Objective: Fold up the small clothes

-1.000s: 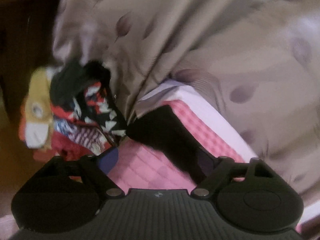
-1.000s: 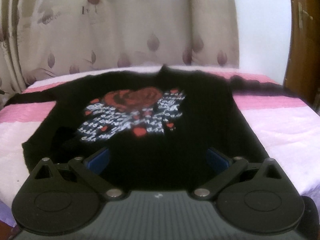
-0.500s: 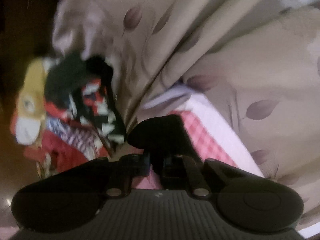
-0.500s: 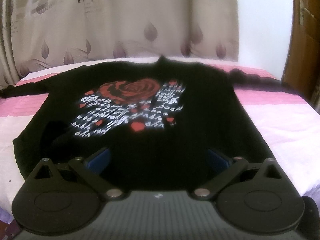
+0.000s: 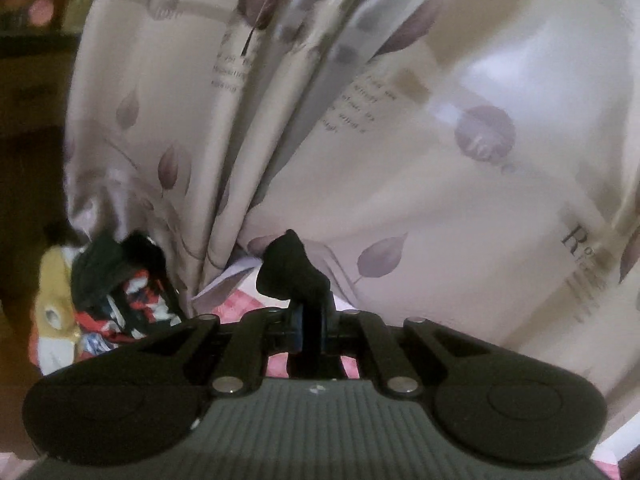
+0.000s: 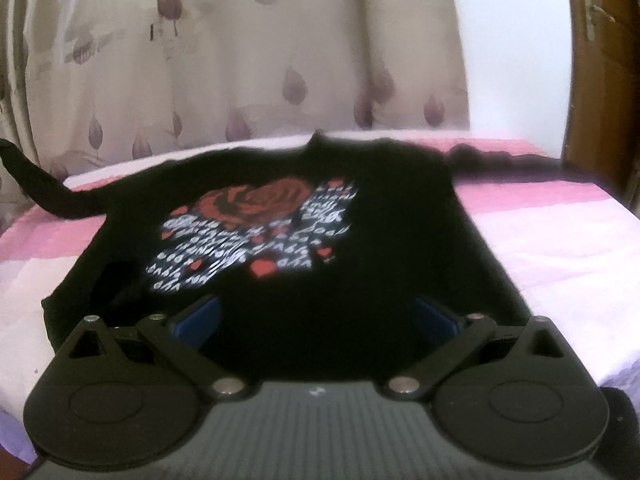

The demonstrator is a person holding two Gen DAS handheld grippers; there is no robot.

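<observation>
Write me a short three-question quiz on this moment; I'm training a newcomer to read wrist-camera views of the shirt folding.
1. True or false: the left tongs are shut on the black sleeve.
2. Which describes the right tongs? A) open above the black shirt B) shut on the hem C) holding a sock
3. Fill in: the shirt lies on a pink and white ____.

Key: 1 true; 2 A; 3 bed.
</observation>
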